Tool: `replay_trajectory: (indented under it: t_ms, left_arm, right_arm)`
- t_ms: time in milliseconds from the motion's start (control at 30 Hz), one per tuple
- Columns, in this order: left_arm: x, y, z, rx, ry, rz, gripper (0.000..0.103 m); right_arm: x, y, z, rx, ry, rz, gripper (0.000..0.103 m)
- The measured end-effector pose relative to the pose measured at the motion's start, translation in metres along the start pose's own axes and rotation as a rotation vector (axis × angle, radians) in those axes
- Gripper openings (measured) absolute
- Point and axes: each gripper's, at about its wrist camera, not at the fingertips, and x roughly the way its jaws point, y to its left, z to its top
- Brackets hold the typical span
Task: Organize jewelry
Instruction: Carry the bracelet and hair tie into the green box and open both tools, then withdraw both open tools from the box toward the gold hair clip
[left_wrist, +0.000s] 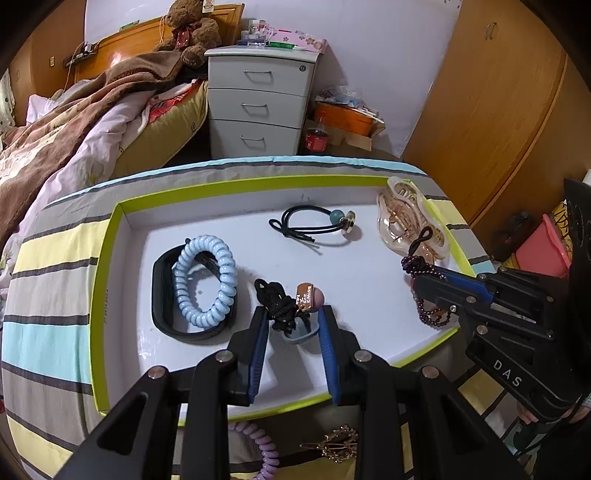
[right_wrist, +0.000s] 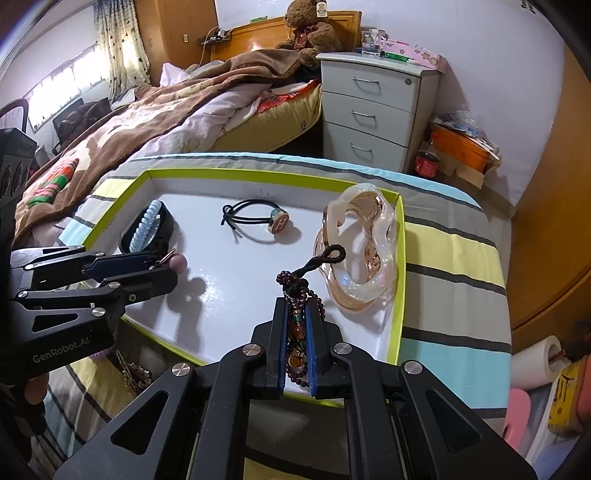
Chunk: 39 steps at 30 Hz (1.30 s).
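A white tray with a lime-green rim (left_wrist: 236, 186) lies on a striped cloth. My left gripper (left_wrist: 293, 314) is shut on a black-cord hair tie (left_wrist: 277, 301) with a gold tag and a pink bead, held just over the tray's near part. In the right wrist view that gripper (right_wrist: 170, 266) comes in from the left, the pink bead (right_wrist: 179, 264) poking past its tips. My right gripper (right_wrist: 297, 306) is shut on a dark purple beaded bracelet (right_wrist: 295, 280) with amber beads, its black loop sticking forward. It hangs at the tray's right side (left_wrist: 417, 284).
In the tray lie a pale blue spiral tie (left_wrist: 205, 280) on a black band, a black hair tie with a teal bead (left_wrist: 314, 221), and a clear amber hair claw (right_wrist: 358, 251). A purple spiral tie (left_wrist: 266, 450) and a gold clip (left_wrist: 336, 443) lie on the cloth near me.
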Motion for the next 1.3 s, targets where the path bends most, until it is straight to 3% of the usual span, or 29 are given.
replay_trajectory:
  t_ms: [733,1300]
  left_arm:
    - [0.003,0.003,0.0,-0.016,0.015,0.008,0.031]
    - [-0.013,-0.002,-0.006,-0.016,-0.007,0.015,0.049]
  right_arm:
    - [0.001,0.0,-0.004,0.013,0.004,0.002,0.013]
    - [-0.017,-0.001,-0.008,0.038,-0.023,-0.005,0.017]
